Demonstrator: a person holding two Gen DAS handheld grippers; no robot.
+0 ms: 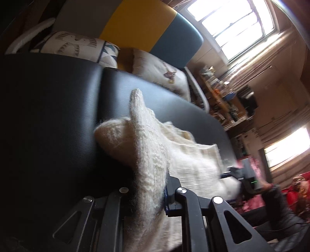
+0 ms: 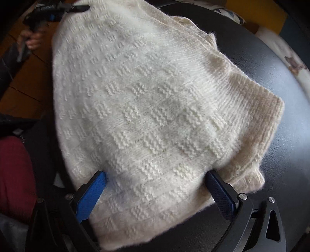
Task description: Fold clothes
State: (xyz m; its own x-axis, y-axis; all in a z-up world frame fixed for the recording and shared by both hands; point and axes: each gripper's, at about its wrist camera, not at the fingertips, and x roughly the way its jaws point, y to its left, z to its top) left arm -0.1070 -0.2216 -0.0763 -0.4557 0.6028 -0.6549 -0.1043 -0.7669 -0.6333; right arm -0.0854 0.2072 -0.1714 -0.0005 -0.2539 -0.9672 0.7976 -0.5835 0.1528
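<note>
A cream knit sweater lies spread on a black padded surface. My left gripper is shut on a bunched edge of the sweater, which rises in a ridge ahead of the fingers. The right wrist view shows that same left gripper pinching the sweater's far corner. My right gripper stands open, its blue pads wide apart with the sweater's near hem lying between them. In the left wrist view, the right gripper sits at the sweater's far edge.
Patterned pillows and a yellow and teal panel stand beyond the black surface. A cluttered shelf and bright windows lie to the right. A person's hand, wooden floor and dark red cloth show at left.
</note>
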